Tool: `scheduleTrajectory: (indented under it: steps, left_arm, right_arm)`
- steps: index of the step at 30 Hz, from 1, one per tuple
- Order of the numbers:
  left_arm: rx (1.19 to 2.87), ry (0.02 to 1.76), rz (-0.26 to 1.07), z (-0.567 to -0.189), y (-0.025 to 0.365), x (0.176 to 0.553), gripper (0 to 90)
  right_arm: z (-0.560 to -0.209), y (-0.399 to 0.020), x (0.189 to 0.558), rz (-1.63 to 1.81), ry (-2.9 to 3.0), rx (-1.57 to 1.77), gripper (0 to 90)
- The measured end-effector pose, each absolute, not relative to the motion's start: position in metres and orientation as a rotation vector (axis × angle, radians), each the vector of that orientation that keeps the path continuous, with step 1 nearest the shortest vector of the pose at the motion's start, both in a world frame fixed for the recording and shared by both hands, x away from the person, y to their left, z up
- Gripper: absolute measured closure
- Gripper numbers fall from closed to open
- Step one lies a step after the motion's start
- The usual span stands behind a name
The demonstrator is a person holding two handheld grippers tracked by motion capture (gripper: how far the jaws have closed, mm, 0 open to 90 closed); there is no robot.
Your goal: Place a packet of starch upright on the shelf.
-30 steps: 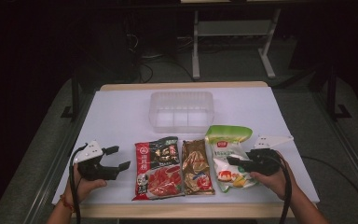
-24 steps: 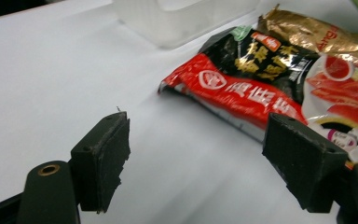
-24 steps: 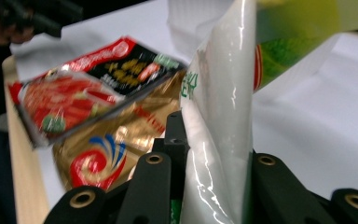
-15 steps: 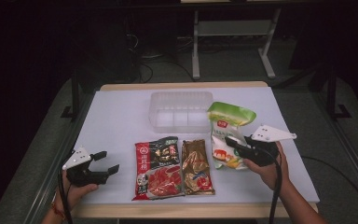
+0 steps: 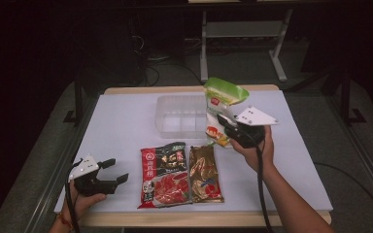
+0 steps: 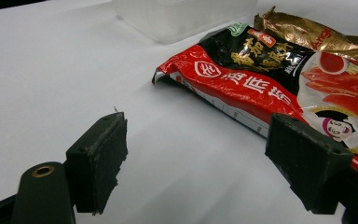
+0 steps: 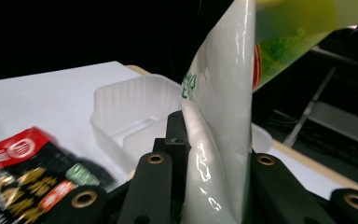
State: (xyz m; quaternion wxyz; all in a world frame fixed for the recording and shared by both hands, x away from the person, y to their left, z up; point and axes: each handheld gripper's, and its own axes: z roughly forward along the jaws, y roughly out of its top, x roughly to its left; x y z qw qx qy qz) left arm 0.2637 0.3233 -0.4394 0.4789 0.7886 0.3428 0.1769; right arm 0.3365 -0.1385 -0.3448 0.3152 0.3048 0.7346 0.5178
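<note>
You have three packets and one clear tray (image 5: 177,116): two lie flat, and the green-and-white packet (image 5: 221,104) hangs pinched in your right gripper (image 5: 226,127), raised beside the tray. Your left gripper (image 5: 108,171) rests low, jaws spread.

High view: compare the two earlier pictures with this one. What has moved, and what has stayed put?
The right gripper, shut on the green and white packet, has lifted it off the table and carried it toward the clear tray. The left gripper drew back toward the near table edge, jaws open. The red packet, gold packet and tray stayed.
</note>
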Motion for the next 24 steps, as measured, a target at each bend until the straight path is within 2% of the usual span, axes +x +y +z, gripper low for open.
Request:
scheduleTrajectory:
  steps: [16,24]
  left_arm:
    - [1.914,0.823,0.421,-0.438,0.324,0.26,20.1]
    - [1.895,0.822,0.407,-0.437,0.326,0.261,20.0]
  right_arm:
    - [-0.349,-0.086,0.392,1.23,1.859,0.838,77.1]
    - [-0.355,-0.079,0.421,1.133,1.811,0.897,77.1]
